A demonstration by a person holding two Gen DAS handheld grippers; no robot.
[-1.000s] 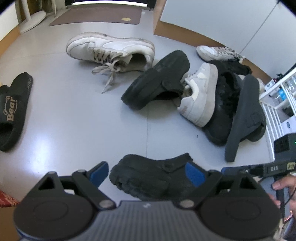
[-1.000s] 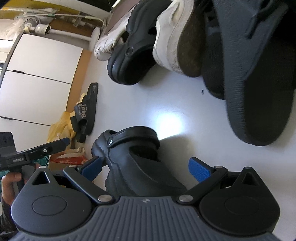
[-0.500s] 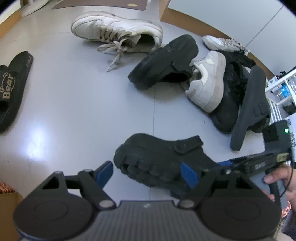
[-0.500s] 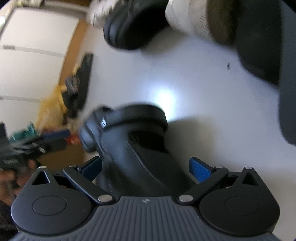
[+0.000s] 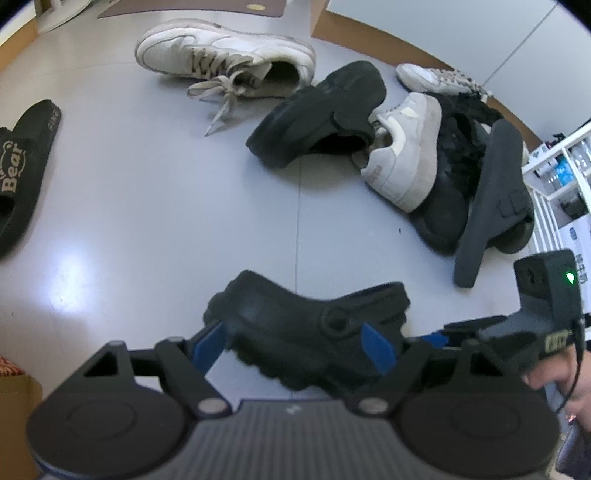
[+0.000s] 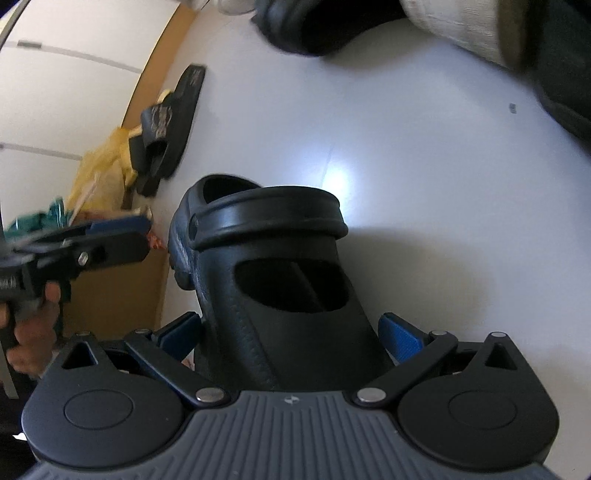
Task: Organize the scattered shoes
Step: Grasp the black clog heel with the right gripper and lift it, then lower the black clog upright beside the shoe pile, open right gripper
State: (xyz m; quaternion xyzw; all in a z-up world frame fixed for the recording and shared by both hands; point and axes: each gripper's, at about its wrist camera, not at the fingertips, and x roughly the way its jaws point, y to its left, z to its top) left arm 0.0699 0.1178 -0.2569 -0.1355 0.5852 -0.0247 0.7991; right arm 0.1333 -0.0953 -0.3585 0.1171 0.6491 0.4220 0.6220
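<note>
A home entryway: scattered footwear, among it a white sneaker (image 5: pixel 225 59) and a "Bear" slide sandal (image 5: pixel 22 162), lies on a smooth grey floor (image 5: pixel 147 206), with a brown doormat (image 5: pixel 192 8) by white cabinet panels (image 5: pixel 424 26) and a white shelf rack (image 5: pixel 561 177).
</note>
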